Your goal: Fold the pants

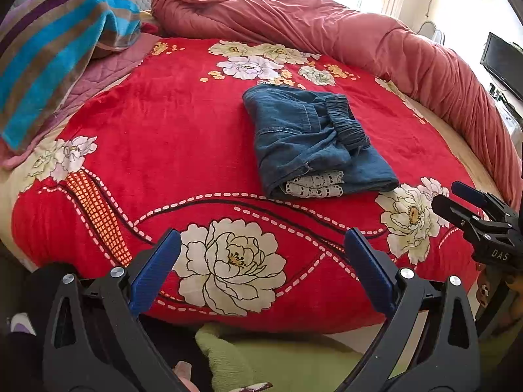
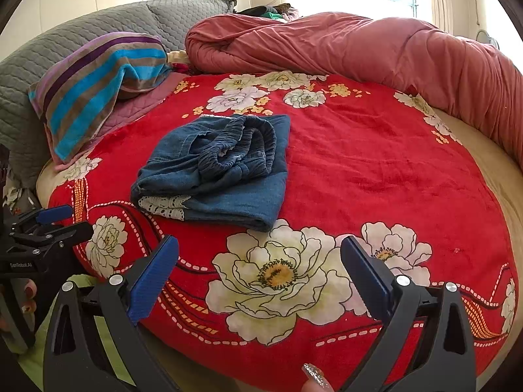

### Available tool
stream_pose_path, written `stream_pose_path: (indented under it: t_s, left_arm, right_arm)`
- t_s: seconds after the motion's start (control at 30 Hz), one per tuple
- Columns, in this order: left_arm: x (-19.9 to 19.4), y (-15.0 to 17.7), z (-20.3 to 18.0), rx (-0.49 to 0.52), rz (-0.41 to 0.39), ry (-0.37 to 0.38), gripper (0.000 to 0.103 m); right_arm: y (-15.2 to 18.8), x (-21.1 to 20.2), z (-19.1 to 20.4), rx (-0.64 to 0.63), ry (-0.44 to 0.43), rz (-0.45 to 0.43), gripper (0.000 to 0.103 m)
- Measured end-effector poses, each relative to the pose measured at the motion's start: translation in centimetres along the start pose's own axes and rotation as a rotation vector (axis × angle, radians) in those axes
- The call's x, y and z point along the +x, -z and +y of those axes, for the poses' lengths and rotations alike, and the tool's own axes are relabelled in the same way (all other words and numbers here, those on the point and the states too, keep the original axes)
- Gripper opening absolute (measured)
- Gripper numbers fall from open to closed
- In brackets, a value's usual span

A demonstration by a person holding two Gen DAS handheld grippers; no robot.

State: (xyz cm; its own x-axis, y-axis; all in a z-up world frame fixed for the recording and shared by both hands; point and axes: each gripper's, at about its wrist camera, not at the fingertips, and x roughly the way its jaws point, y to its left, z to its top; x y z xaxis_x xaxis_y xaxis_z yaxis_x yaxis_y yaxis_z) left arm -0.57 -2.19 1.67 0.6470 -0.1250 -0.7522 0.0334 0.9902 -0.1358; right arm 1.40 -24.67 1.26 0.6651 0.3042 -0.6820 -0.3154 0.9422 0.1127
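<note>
Blue denim pants [image 1: 313,140] are lying in a compact folded bundle near the middle of a red floral blanket [image 1: 170,137], with the elastic waistband bunched on top and a strip of white lace [image 1: 315,184] showing at the near edge. Both tools are being held back at the bed's near edge, well apart from the pants: the left gripper [image 1: 261,271] and the right gripper [image 2: 260,276] are each spread wide, with nothing pinched. The fold is judged nearly done; any tidying is best done by smoothing the waistband and tucking the lace under.
</note>
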Motion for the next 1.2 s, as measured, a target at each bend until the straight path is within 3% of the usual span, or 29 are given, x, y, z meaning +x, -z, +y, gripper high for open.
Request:
stream_pose_path:
  t_s: [1.2]
  left_arm:
    - [0.0,-0.1,0.3,-0.005,0.013,-0.012,0.093]
  right_arm:
    - [0.2,0.1,-2.0,0.034,0.048,0.003,0.098]
